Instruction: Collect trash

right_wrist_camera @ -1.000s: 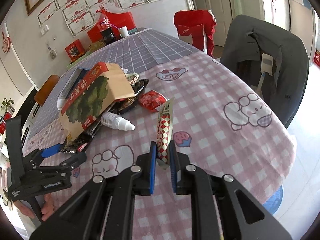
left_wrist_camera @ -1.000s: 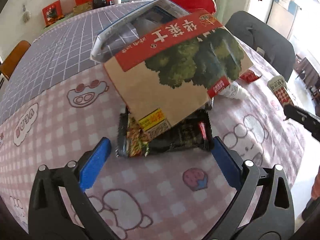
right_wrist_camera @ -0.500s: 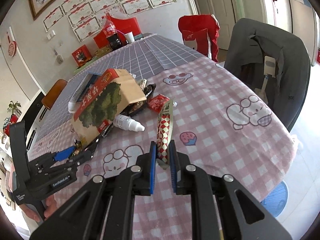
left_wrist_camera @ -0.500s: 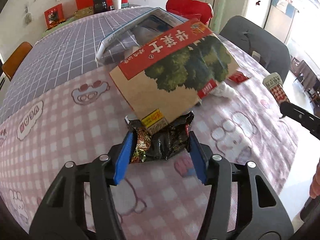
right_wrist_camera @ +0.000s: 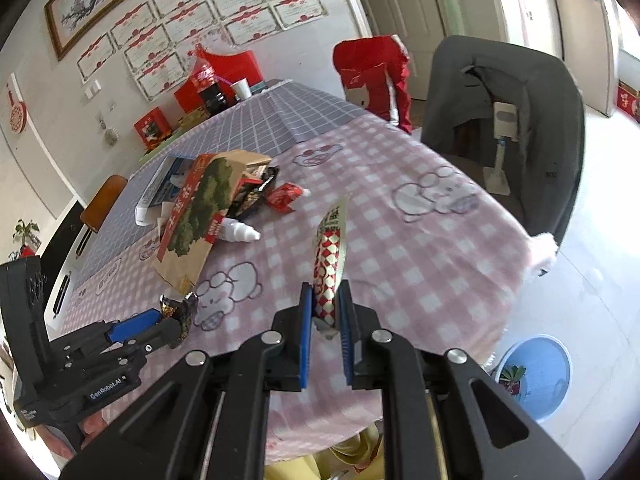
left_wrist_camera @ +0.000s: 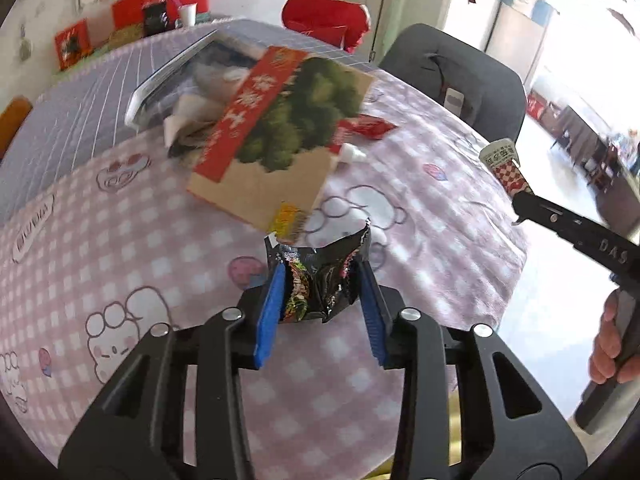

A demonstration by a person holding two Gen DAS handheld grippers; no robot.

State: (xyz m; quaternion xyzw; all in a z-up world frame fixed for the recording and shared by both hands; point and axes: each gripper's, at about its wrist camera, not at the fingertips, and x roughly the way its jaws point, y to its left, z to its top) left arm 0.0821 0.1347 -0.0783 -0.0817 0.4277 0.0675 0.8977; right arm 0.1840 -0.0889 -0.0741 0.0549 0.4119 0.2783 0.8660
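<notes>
My left gripper (left_wrist_camera: 321, 292) holds a crumpled black snack wrapper (left_wrist_camera: 316, 256) between its blue pads, and the jaws are still closing on it, just above the pink checked tablecloth (left_wrist_camera: 140, 248). From the right wrist view the same left gripper (right_wrist_camera: 160, 320) and black wrapper (right_wrist_camera: 178, 306) sit at the lower left. My right gripper (right_wrist_camera: 326, 300) is shut on a red-and-white checked wrapper (right_wrist_camera: 328, 252), held upright over the table. It also shows at the right of the left wrist view, as right gripper (left_wrist_camera: 520, 204) and checked wrapper (left_wrist_camera: 506, 164).
A brown paper bag (left_wrist_camera: 280, 136) with a green tree print lies mid-table over a flat box (left_wrist_camera: 172, 76). Beside the bag are a white dropper bottle (right_wrist_camera: 240, 232), a red packet (right_wrist_camera: 284, 196) and another dark wrapper (right_wrist_camera: 256, 196). A dark chair (right_wrist_camera: 500, 120) stands at the right edge.
The left jaws closed from wide open onto the black wrapper and drew it out from under the paper bag, towards me. The right gripper moved back a little, still holding the checked wrapper.
</notes>
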